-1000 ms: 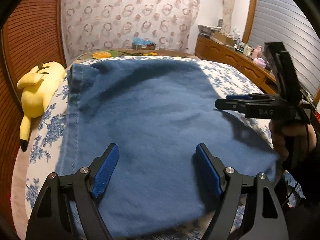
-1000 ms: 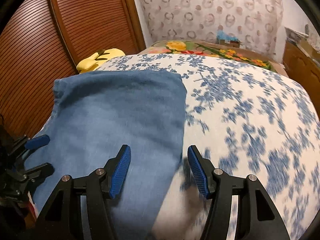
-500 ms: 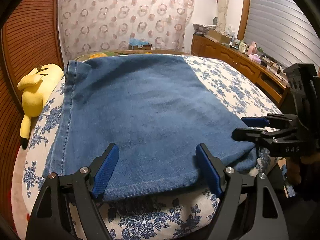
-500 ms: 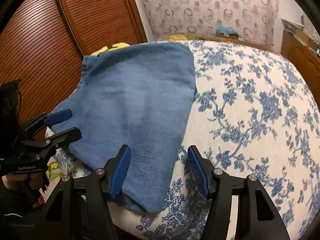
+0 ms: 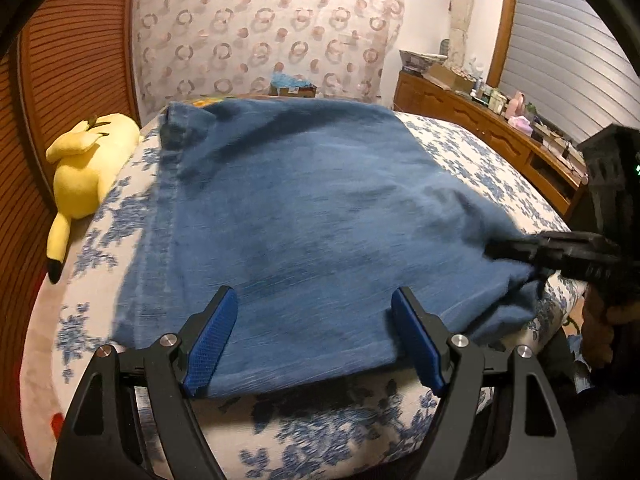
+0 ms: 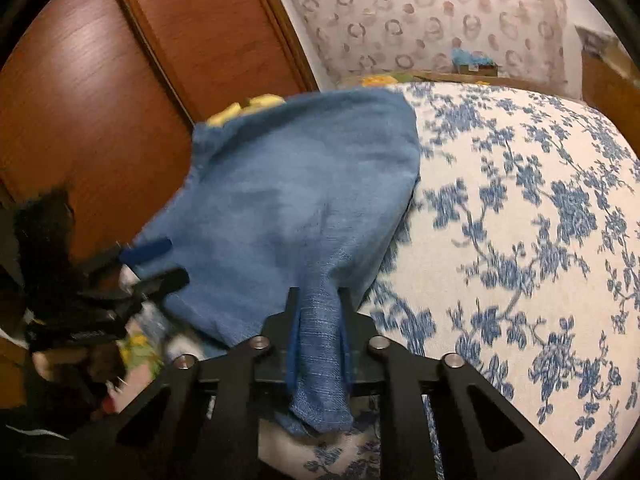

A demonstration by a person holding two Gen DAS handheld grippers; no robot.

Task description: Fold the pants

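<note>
The folded blue denim pants (image 5: 304,220) lie on the bed, near edge facing me. My left gripper (image 5: 314,340) is open, its blue pads straddling the near edge of the pants, empty. My right gripper (image 6: 320,300) is shut on a bunched corner of the pants (image 6: 320,332), which hangs through the jaws. In the left wrist view the right gripper (image 5: 504,250) pinches the near right corner. In the right wrist view the left gripper (image 6: 154,262) shows open at the left.
The bed has a white sheet with blue flowers (image 6: 520,220). A yellow plush toy (image 5: 86,176) lies at its left edge beside a wooden wardrobe (image 6: 100,100). A wooden dresser with clutter (image 5: 488,120) runs along the right wall.
My right gripper has closed on the near right corner of the pants and lifted it slightly. My left gripper stays open at the near edge.
</note>
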